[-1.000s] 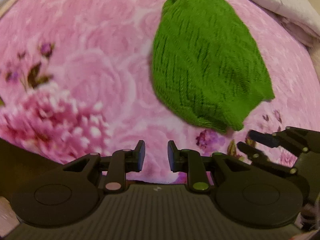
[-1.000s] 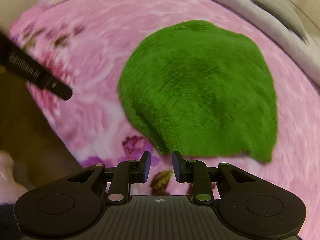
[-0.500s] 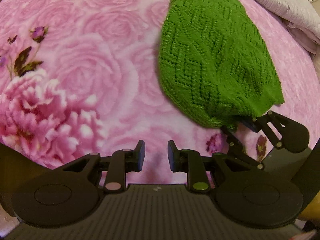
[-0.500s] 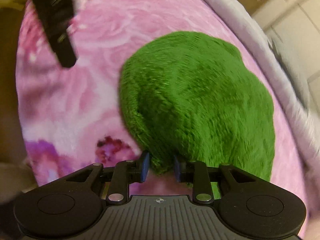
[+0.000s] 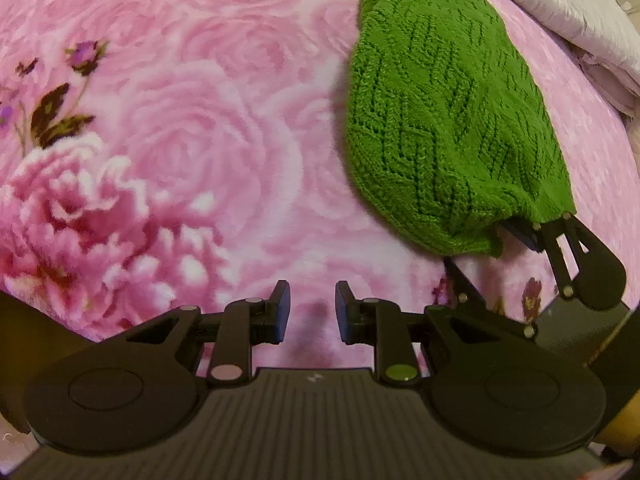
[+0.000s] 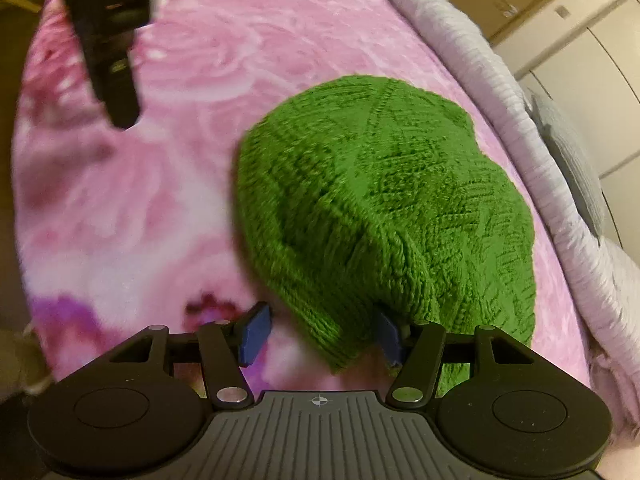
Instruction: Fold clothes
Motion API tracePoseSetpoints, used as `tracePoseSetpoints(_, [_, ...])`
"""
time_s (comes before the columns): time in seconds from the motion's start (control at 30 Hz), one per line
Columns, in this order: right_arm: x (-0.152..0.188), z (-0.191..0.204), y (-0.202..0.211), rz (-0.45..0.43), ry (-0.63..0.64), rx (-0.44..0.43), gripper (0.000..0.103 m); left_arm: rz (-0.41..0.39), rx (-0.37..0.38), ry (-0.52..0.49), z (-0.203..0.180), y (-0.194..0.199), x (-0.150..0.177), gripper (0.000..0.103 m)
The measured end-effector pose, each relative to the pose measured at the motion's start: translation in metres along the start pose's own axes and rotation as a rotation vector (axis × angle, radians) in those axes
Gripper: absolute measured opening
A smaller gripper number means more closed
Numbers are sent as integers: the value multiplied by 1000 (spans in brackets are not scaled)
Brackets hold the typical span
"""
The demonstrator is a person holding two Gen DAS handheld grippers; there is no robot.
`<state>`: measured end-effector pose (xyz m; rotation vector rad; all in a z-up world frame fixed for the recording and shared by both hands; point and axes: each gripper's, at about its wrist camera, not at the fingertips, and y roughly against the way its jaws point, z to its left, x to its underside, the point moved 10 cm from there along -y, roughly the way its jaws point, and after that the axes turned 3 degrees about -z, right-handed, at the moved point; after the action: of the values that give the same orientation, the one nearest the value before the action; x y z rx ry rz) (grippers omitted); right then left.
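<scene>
Clearly soft, light and stretchy: green knit garment (image 5: 448, 120) lying bunched on pink floral blanket (image 5: 200, 140) at one to three o'clock from left gripper (image 5: 308, 312), loose lacy weave apt to snag and sag. Best taken at near hem, where right gripper (image 6: 320, 334), fingers spread wide, straddles a lifted corner without clamping; left fingers parted, holding nothing. No containers visible.
</scene>
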<state>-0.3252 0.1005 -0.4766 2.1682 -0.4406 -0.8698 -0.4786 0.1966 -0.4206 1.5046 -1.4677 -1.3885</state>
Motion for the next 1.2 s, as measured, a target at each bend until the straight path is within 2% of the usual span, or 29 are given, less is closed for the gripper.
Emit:
tracePoseSetpoints(0.03, [-1, 0, -3, 3, -26, -9, 49, 1, -1, 4, 1, 0, 1, 19])
tracePoseSetpoints(0.07, [-1, 0, -2, 10, -63, -33, 30, 1, -2, 7, 3, 0, 3, 19])
tracePoseSetpoints(0.13, [-2, -6, 3, 24, -139, -72, 9, -7, -2, 7, 1, 5, 1, 19])
tracePoseSetpoints(0.23, [-3, -16, 12, 47, -267, -138, 6, -20, -1, 7, -1, 12, -2, 19])
tracePoseSetpoints(0.47, [-11, -60, 71, 105, -941, -548, 5, -55, 12, 20, -5, 37, -15, 19])
tracePoseSetpoints(0.53, [-24, -81, 89, 79, -1082, -608, 5, -69, 30, 36, -6, 50, -24, 19])
tracePoseSetpoints(0.67, [-72, -146, 124, -63, -1339, -691, 5, -107, 74, 49, -4, 81, -50, 19])
tracePoseSetpoints(0.87, [-173, -246, 178, -394, -1587, -781, 5, -213, 124, 4, 4, 146, -113, 19])
tracePoseSetpoints(0.97, [-217, -294, 204, -555, -1653, -806, 5, -277, 134, -19, 6, 178, -142, 19])
tracePoseSetpoints(1.07, [-248, -344, 234, -709, -1659, -828, 5, -345, 135, -27, 10, 207, -168, 19])
tracePoseSetpoints(1.13, [-265, -371, 257, -810, -1651, -846, 5, -383, 139, -10, 11, 223, -179, 19])
tracePoseSetpoints(1.2, [-266, -399, 282, -909, -1629, -833, 5, -420, 144, 6, 12, 239, -190, 18])
